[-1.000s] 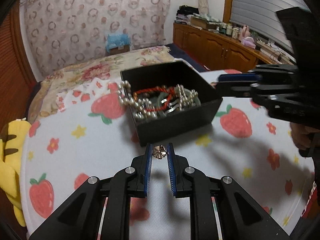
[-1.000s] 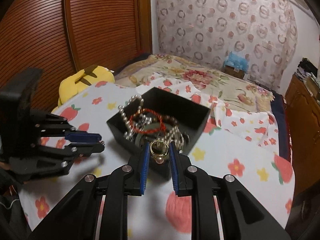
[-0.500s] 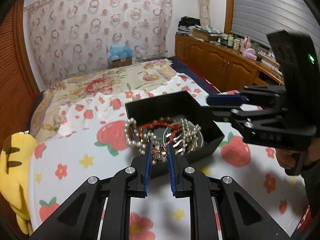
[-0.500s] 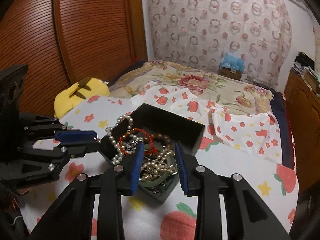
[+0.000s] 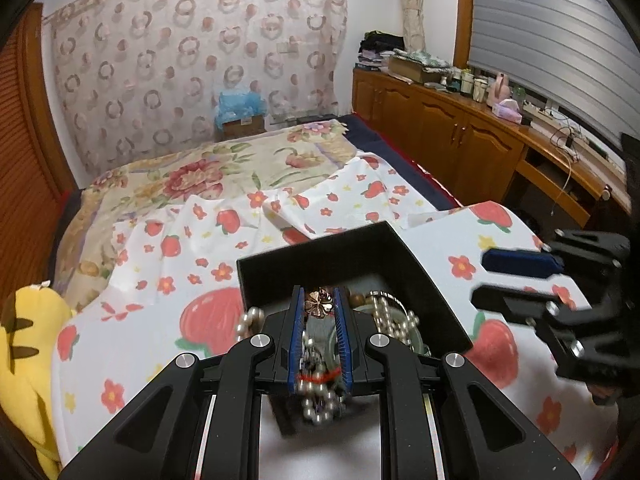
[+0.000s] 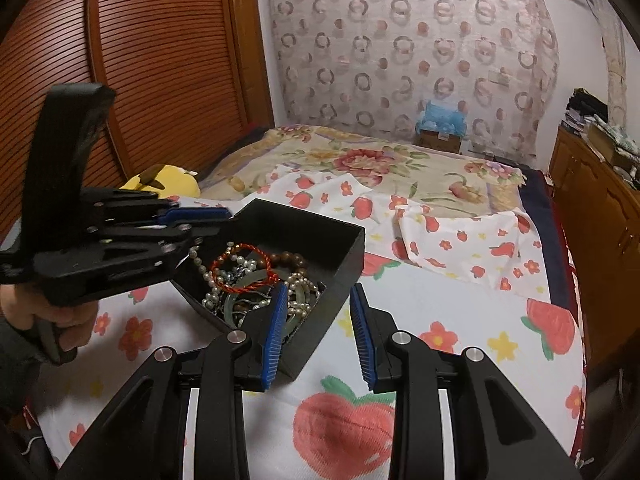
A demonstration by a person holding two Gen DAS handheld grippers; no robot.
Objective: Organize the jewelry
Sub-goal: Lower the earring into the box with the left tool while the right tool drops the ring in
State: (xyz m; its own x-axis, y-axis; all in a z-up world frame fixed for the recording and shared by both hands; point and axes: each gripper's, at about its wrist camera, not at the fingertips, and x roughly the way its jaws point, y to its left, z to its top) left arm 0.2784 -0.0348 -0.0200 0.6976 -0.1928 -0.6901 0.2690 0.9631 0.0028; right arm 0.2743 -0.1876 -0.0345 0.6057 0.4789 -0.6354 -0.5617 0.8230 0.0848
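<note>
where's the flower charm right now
In the left wrist view the flower charm sits pinched at the left gripper's tips, over the black box of jewelry.

1. A home bedroom: a bed point(image 6: 400, 168) under a floral bedspread point(image 5: 192, 176).
2. A louvered wooden wardrobe door point(image 6: 160, 64) and a patterned curtain point(image 5: 192, 64).
3. Cluttered wooden cabinets point(image 5: 448, 136) and a yellow plush toy point(image 5: 24, 344).

Left gripper point(image 5: 319, 307) clamped at fingertips; right gripper point(image 6: 318, 307) spread wide.
</note>
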